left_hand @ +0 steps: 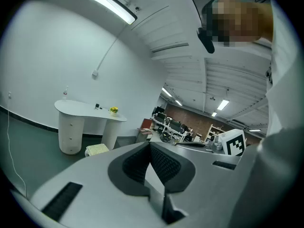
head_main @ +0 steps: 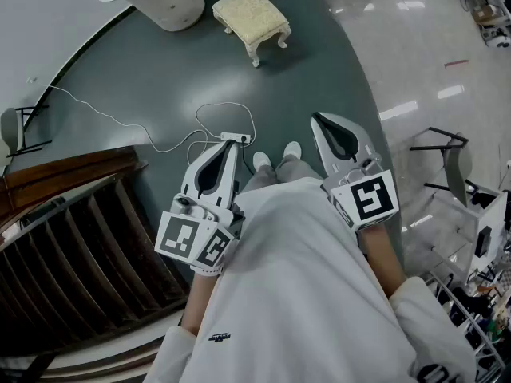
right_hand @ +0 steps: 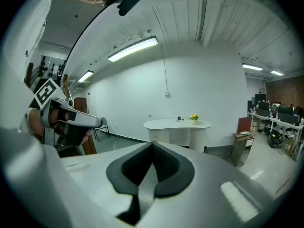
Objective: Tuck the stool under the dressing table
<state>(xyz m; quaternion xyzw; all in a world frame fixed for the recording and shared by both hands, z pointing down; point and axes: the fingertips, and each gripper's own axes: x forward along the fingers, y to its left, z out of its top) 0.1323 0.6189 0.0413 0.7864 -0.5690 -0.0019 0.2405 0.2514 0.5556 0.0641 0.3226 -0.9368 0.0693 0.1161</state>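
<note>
Grey-green floor [head_main: 319, 70]; cream stool [head_main: 250, 13] near white dressing table [head_main: 164, 0]; left gripper [head_main: 230, 148], right gripper [head_main: 319, 123] jaws closed, empty.

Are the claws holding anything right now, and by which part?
Nothing is held. The left claw and the right claw are both shut and empty. The stool stands untouched on the floor ahead.

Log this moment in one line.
left gripper: shut, empty | right gripper: shut, empty | stool: untouched, not tucked, near dressing table
</note>
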